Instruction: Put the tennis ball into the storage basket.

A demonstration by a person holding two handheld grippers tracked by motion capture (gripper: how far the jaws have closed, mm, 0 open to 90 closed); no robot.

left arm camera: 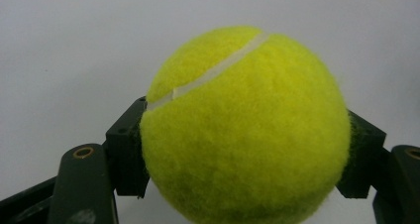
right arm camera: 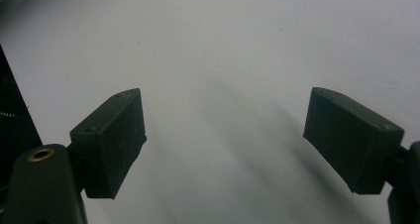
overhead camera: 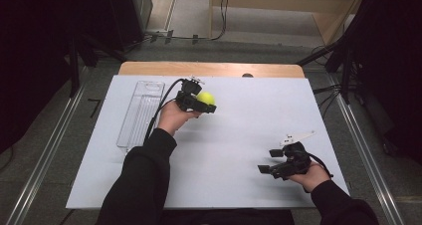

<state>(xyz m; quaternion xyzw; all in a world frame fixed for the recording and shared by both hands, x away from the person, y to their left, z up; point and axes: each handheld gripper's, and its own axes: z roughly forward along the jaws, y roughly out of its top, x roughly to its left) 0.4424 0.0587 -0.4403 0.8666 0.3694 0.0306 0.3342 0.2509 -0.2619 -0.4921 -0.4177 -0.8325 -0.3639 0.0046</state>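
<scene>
Left gripper [overhead camera: 201, 101] clamped on yellow tennis ball [overhead camera: 206, 99], jaws pressing both sides; ball held above white table [overhead camera: 239, 135], right of clear tray [overhead camera: 141, 113]. Right gripper [overhead camera: 271, 161] near table's right front, jaws wide apart, holding nothing

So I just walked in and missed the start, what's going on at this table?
A person is working with a handheld gripper in each hand over a white table. The left gripper has its jaws clamped on either side of a yellow tennis ball, held near a clear plastic tray lying at the table's left side. The right gripper is open with nothing between its jaws, down at the near right of the table.
</scene>
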